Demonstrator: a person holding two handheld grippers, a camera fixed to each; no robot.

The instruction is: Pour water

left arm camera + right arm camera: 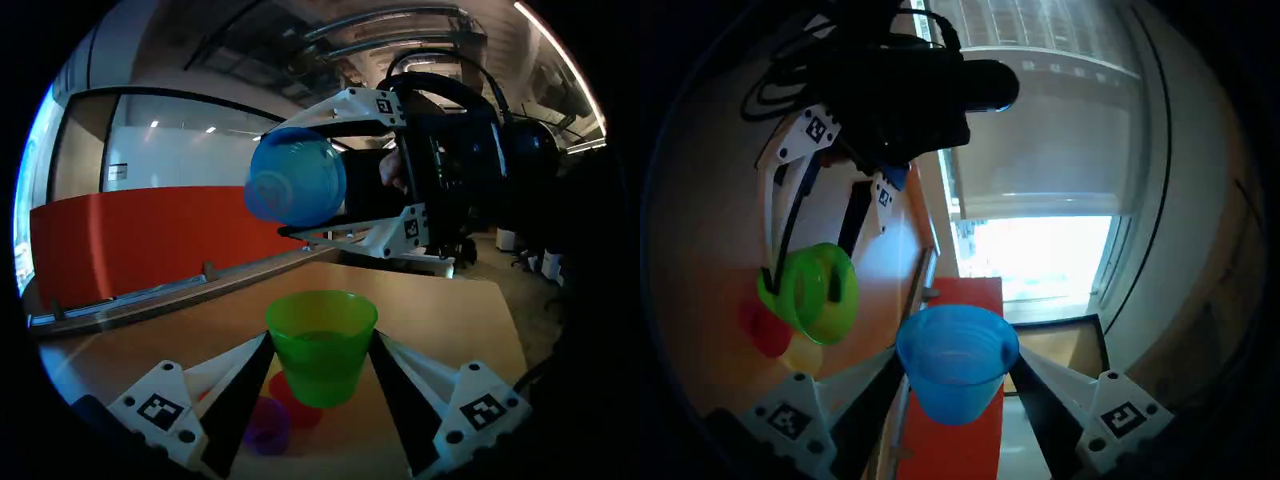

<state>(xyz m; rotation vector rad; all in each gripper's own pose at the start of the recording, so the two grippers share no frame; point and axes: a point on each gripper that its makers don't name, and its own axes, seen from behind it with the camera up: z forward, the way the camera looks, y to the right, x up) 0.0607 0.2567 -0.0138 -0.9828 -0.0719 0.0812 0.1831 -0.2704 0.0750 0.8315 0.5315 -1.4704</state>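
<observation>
My left gripper is shut on a green cup, held upright just above the wooden table; liquid shows inside it. Above and beyond it, the blue cup lies tipped on its side, its mouth towards me, gripped by the right gripper. In the right gripper view my right gripper is shut on the blue cup, and the whole scene is rolled sideways. There the green cup sits in the left gripper to the left.
A red cup and a purple cup rest on the table under the green cup. A red cup and a yellow cup show beside it in the right gripper view. An orange partition runs behind the table.
</observation>
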